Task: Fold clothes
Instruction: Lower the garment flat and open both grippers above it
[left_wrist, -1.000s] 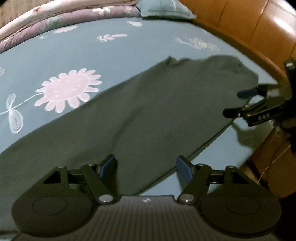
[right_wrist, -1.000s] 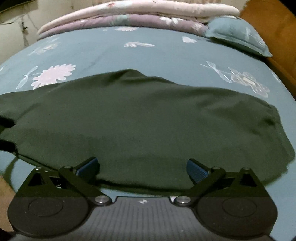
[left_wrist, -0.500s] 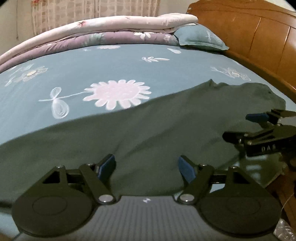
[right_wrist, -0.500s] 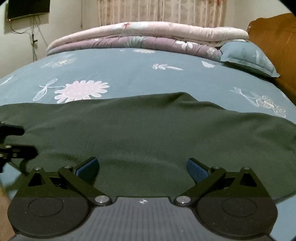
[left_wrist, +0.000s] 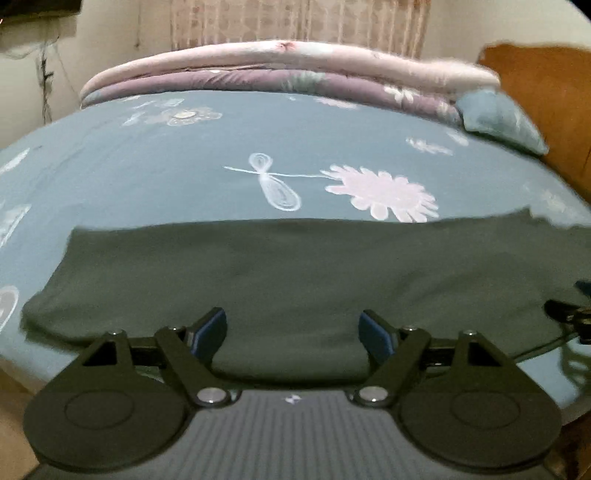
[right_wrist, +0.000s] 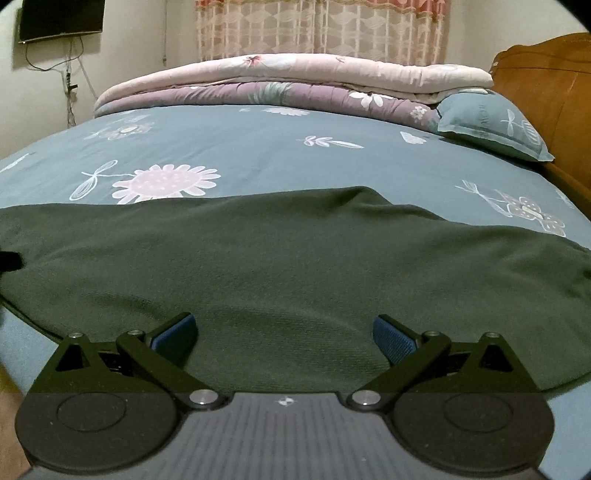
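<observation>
A dark green garment (left_wrist: 295, 273) lies spread flat along the near side of the bed, its left end squared off in the left wrist view. My left gripper (left_wrist: 291, 328) hovers open over its near edge, with cloth under the blue pads but nothing pinched. In the right wrist view the same garment (right_wrist: 295, 258) stretches across the frame, and my right gripper (right_wrist: 284, 332) stands open just above its near hem. The right gripper's fingers (left_wrist: 569, 317) show at the far right of the left view. A dark bit of the left gripper (right_wrist: 9, 260) shows at the left edge.
The blue flowered sheet (right_wrist: 258, 147) covers the bed beyond the garment. Folded pink and purple quilts (right_wrist: 295, 81) and a blue pillow (right_wrist: 487, 122) lie at the far side. A wooden headboard (right_wrist: 546, 92) stands on the right. A curtain and a wall screen are behind.
The left wrist view has swung left along the garment and levelled, bringing its left end into sight. The right gripper has slid to that view's right edge. The right view tilted up, then held.
</observation>
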